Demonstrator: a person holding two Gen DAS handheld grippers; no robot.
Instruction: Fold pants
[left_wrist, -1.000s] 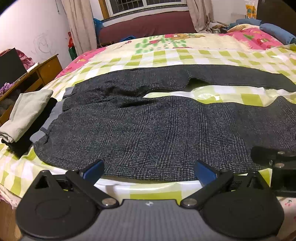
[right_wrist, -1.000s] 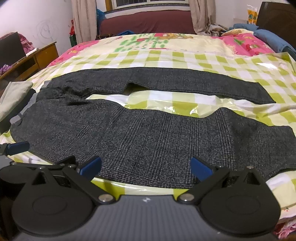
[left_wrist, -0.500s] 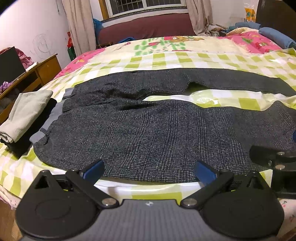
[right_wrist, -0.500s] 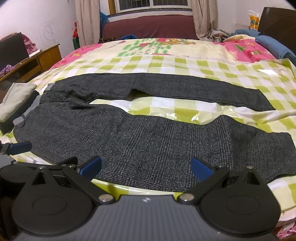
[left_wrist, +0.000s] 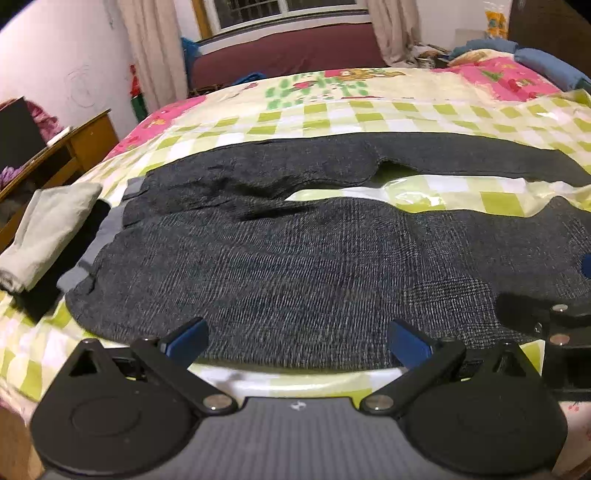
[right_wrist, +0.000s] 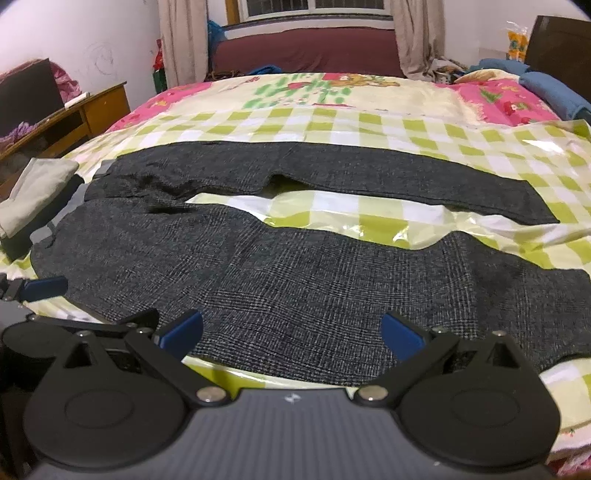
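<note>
Dark grey checked pants (left_wrist: 295, 266) lie spread flat on the bed, waistband at the left, both legs running to the right with a gap between them. They also show in the right wrist view (right_wrist: 314, 280). My left gripper (left_wrist: 297, 338) is open and empty, just in front of the near leg's front edge, towards the waist. My right gripper (right_wrist: 291, 330) is open and empty, in front of the same edge, further towards the cuffs. Part of the right gripper shows at the right of the left wrist view (left_wrist: 554, 317).
A green-checked plastic sheet (right_wrist: 369, 125) covers the bed under the pants. A folded stack of beige and black clothes (left_wrist: 48, 236) lies left of the waistband. A wooden desk (right_wrist: 74, 114) stands at the left. Blue bedding (right_wrist: 546, 88) lies at the far right.
Both grippers have risen and drawn back a little, so more of the bed shows. The pants have not moved. Both grippers stay open.
</note>
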